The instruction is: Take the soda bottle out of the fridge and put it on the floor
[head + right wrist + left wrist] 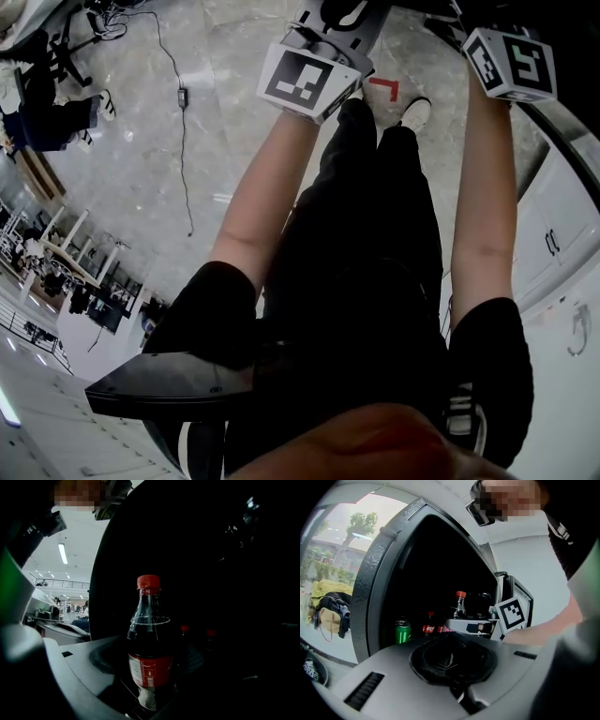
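The soda bottle, dark cola with a red cap and red label, stands upright between the jaws of my right gripper, which is shut on its lower part. The left gripper view shows the same bottle held at the mouth of the open fridge, with the right gripper's marker cube beside it. My left gripper is outside the fridge, its grey jaws together with nothing in them. In the head view only the two marker cubes, left and right, show; the jaws are cut off.
A green can and small cola bottles stand inside the dark fridge. Two more red caps show behind the held bottle. Below me are a marble floor, a cable, a red tape mark and white cabinets.
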Demonstrator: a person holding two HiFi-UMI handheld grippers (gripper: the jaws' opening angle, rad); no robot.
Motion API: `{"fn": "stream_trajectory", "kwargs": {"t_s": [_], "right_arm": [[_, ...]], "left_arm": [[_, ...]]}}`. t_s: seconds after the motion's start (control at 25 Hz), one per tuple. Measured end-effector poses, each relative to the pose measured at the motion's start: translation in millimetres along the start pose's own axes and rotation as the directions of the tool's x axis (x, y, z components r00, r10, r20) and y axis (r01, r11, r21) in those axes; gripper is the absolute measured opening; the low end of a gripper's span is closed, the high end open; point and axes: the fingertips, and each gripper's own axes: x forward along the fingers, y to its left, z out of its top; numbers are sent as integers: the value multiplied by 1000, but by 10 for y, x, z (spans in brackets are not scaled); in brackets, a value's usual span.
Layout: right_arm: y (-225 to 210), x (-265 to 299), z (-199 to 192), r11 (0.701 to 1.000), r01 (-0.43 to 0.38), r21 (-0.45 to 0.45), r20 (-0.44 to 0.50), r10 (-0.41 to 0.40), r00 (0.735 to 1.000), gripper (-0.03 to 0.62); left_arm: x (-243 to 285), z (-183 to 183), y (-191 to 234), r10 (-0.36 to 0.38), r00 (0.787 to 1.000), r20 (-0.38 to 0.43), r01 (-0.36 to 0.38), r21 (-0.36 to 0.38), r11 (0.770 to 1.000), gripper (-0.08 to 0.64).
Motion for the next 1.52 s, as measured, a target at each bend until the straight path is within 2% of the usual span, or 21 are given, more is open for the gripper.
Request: {"fn": "stream_trajectory", "kwargs": {"t_s": [0.36,0.52,0.72,0.96,1.28,1.36,1.52], "right_arm": [[450,-526,141,987,-163,-18,23,163,986,305],[719,-767,98,967,-255,-13,36,255,966,305],[1038,-1037,-201,932,-364,-6,0,364,932,305],[1438,-1204,-959,887,-461,26,-101,461,881,305],[1882,-1122,-2163,891,-445,93,-203,455,867,305],[1969,-1098,-2484,897,-429,104,-227,442,868,305],[2103,-1065,-3197,912,-390,128,-290,410,865,305]], "left_arm": [[-206,-55,-302,74,997,6,-74,-7,997,0],[-349,-176,-412,151,988,-13,-151,-28,988,0],[-612,-421,-577,228,973,-23,-229,-42,973,1],[-1089,-908,-630,334,941,-55,-337,-68,939,0],[-1506,-1870,-425,353,924,-145,-371,-120,921,0],[-1576,-2147,-404,332,929,-164,-357,-150,922,1],[-1660,-2711,-361,293,935,-201,-325,-149,934,0]]}}
